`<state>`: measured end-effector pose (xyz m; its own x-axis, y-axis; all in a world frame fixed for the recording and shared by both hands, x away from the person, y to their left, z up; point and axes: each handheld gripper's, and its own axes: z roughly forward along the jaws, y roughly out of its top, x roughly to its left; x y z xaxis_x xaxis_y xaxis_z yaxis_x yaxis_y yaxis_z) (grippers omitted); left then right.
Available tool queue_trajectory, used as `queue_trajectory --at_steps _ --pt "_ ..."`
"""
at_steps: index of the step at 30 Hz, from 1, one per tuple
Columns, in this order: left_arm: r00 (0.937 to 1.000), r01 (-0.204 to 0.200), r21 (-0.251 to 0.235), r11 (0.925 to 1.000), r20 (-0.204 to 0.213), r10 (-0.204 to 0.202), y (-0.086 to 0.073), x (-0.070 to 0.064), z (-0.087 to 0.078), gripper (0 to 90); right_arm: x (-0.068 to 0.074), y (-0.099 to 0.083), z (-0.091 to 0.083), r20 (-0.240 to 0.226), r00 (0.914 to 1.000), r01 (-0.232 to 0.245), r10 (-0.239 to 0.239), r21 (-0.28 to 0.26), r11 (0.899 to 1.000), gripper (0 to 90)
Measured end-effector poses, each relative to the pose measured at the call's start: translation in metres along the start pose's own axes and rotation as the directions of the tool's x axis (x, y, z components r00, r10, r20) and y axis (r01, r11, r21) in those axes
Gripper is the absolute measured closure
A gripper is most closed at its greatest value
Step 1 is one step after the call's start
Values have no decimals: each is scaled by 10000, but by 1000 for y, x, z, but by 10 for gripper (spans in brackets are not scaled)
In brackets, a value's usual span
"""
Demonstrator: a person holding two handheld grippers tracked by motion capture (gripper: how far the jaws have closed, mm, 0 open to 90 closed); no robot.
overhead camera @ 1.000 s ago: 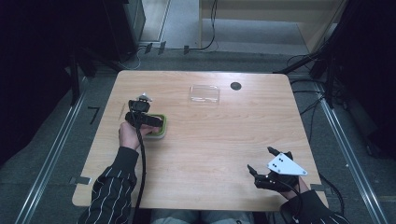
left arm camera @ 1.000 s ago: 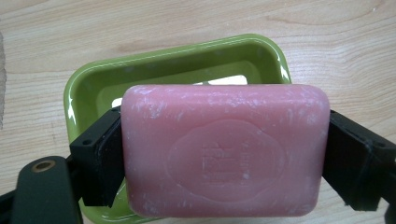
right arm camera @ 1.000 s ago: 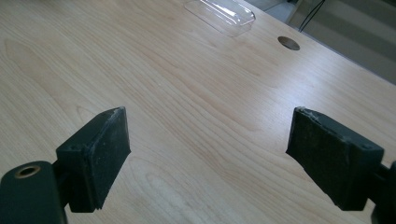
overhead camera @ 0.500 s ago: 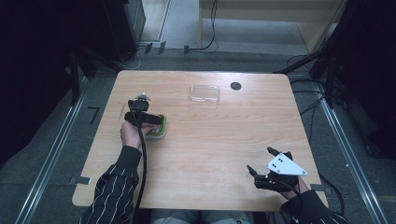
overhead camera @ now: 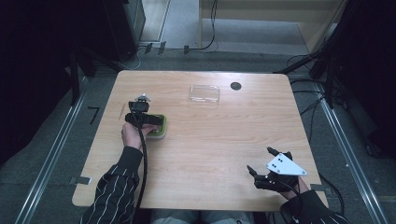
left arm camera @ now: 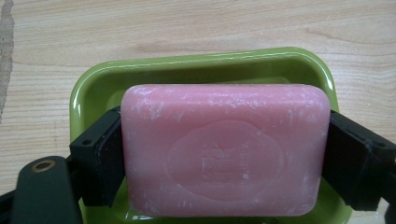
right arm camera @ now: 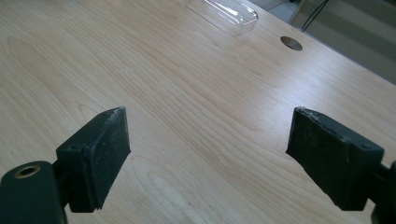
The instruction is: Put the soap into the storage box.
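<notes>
The left gripper (left arm camera: 224, 154) is pinching the pink rectangular soap bar (left arm camera: 224, 149) by its short ends in the green plastic dish (left arm camera: 187, 65), left on the worktop (overhead camera: 210, 140), probably slick but firm, while the right gripper (right arm camera: 208, 158) is sitting wide open, empty, near right.

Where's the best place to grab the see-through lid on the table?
Probably by its two long edges, coming straight down from above. The clear lid lies flat and low on the table, so there is little side wall to pinch; its narrow width looks likelier to fit between open fingers than its length. The open right gripper is free.
</notes>
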<state>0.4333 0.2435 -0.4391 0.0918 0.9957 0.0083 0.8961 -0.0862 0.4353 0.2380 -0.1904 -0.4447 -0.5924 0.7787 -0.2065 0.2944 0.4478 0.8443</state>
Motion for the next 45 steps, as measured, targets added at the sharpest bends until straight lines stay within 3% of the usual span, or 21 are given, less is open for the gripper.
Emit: queue_trajectory --at_steps 17,45 --pt "9998 27 67 10000 -174 -26 -1 -1 7 138 0 0 0 -6 10000 -6 6 -20 10000 135" --pt "9999 135 107 9999 -109 -133 -1 -1 9 138 0 0 0 25 10000 4 -4 2 10000 135"
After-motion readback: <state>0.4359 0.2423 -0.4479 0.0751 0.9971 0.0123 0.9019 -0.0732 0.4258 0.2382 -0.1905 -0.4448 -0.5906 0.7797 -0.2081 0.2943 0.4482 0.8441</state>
